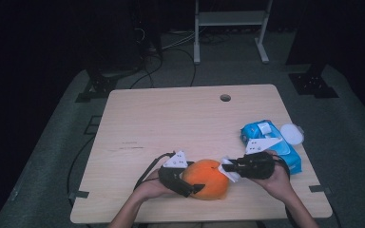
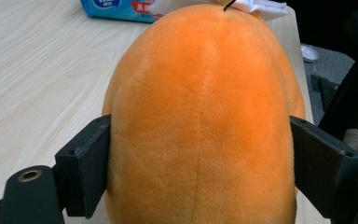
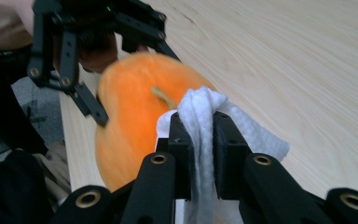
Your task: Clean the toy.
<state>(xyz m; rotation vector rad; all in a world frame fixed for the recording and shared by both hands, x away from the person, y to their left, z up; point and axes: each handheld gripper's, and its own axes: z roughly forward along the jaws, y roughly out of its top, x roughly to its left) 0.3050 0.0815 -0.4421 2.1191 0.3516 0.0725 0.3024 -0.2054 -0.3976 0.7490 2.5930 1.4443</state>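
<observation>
An orange plush fruit (image 1: 211,178) with a short stem lies near the table's front edge. My left gripper (image 1: 195,183) is shut on it, one black jaw pressed against each side of the plush (image 2: 205,116). My right gripper (image 3: 200,126) is shut on a folded white wipe (image 3: 200,105). It holds the wipe against the stem end of the plush fruit (image 3: 130,102). In the high view the right gripper (image 1: 225,167) comes in from the right, with the wipe (image 1: 229,170) touching the fruit's right side.
A blue pack of wet wipes (image 1: 271,142) lies at the table's right edge, just behind my right hand, with a white round lid (image 1: 292,133) beside it. The wooden table (image 1: 171,118) has a small hole (image 1: 225,98) near its far edge.
</observation>
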